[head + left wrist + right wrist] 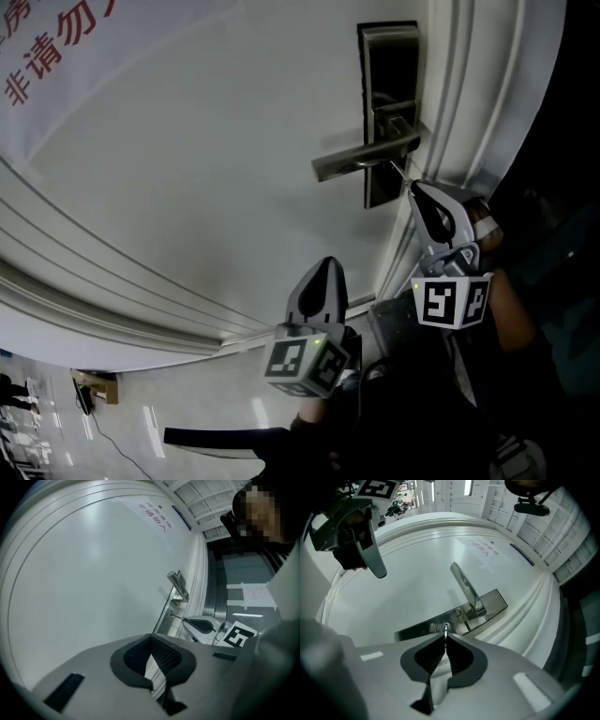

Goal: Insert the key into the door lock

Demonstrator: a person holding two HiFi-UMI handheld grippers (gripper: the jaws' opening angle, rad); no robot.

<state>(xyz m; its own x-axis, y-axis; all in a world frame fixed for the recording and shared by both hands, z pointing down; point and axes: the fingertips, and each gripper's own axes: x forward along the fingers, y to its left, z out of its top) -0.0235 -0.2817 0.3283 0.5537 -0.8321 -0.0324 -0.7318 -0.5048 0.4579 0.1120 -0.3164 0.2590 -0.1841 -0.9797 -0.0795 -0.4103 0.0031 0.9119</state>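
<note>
A steel lock plate [387, 112] with a lever handle [361, 160] is fixed to the white door [206, 159]. My right gripper [415, 187] is shut on a thin metal key [401, 172]. In the right gripper view the key [446, 633] sticks out past the jaws, and its tip meets the round keyhole [444, 627] in the lock plate [417, 627] below the handle [466, 588]. How deep it sits I cannot tell. My left gripper [325, 269] hangs lower left, apart from the lock, with its jaws together on nothing [151, 639].
The moulded door frame [469, 103] runs just right of the lock. A sign with red characters [47, 56] is on the door at upper left. The left gripper view shows the right gripper [202, 624] at the lock [178, 585]. A tiled floor [141, 412] lies below.
</note>
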